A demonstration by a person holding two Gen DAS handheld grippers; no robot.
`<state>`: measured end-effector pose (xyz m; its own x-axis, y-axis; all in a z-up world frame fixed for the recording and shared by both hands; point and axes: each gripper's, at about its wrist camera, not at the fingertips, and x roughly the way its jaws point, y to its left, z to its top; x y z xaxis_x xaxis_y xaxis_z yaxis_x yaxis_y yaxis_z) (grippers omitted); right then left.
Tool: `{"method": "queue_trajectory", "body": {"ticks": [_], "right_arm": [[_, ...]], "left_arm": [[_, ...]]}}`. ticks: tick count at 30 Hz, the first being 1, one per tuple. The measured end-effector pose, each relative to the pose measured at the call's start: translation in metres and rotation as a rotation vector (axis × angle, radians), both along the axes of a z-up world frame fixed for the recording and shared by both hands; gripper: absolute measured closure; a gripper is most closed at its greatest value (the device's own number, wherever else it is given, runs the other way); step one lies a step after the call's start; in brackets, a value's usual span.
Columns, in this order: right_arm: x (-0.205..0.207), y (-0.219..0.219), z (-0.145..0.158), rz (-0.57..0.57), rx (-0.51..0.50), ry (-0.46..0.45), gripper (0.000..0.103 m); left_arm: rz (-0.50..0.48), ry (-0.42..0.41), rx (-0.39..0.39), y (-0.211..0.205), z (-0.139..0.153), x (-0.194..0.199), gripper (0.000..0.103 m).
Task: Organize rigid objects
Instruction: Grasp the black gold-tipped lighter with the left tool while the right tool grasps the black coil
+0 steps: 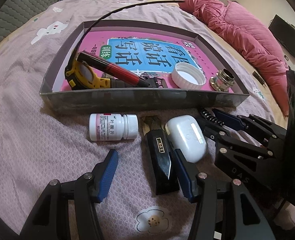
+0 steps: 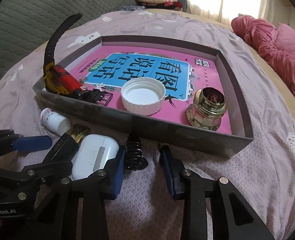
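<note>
Because the tray (image 2: 189,138) already holds a book, a watch (image 1: 83,76), a red pen (image 1: 111,70), a white cap (image 2: 143,97) and a brass fitting (image 2: 206,108), the 4 things left on the bed in front of its near wall look like the remaining work: a pill bottle (image 1: 113,127), a black bar (image 1: 161,156), a white case (image 1: 185,138) and a black hair clip (image 2: 134,154).

The right claw (image 2: 142,154) points down at the clip, its jaws part-way apart with the clip between them; its left pad sits against the clip's side, while the right pad stands clear, so I judge nothing is clamped yet. The left claw (image 1: 145,164) hangs with jaws wide apart around the bar, touching nothing that I can see.

Room is tight. The clip lies just beside the case and close under the tray wall, so lifting it calls for a straight rise before crossing that wall. Inside, the open ground is the middle and far side of the book; the near edge is crowded.
</note>
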<state>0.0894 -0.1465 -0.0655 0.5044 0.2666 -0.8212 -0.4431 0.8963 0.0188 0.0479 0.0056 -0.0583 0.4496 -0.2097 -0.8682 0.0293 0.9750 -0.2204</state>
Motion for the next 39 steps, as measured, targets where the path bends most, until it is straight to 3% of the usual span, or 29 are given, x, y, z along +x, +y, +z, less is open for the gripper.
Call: {"method": "queue_trajectory", "body": {"ticks": [17, 20, 21, 23, 30, 33, 39], "right_arm": [[0.005, -0.002, -0.002, -0.008, 0.014, 0.011, 0.070], [0.004, -0.002, -0.002, -0.008, 0.014, 0.006, 0.072], [0.005, -0.003, -0.001, -0.011, 0.016, 0.004, 0.075], [0.006, -0.006, 0.000, -0.022, 0.032, 0.010, 0.079], [0.008, -0.013, 0.002, -0.035, 0.058, 0.016, 0.087], [0.007, -0.015, 0.004, -0.036, 0.068, 0.018, 0.088], [0.006, -0.022, 0.010, -0.049, 0.120, 0.028, 0.088]], "left_arm": [[-0.049, 0.003, 0.119, -0.014, -0.009, 0.019, 0.051], [-0.046, -0.004, 0.112, -0.013, -0.008, 0.020, 0.059], [-0.045, -0.006, 0.110, -0.012, -0.007, 0.019, 0.067], [-0.048, -0.010, 0.081, -0.009, -0.005, 0.019, 0.081], [-0.044, 0.000, 0.003, 0.000, -0.001, 0.016, 0.081], [-0.036, 0.008, -0.065, 0.007, 0.001, 0.012, 0.081], [-0.048, -0.007, -0.107, 0.007, 0.006, 0.006, 0.081]]}}
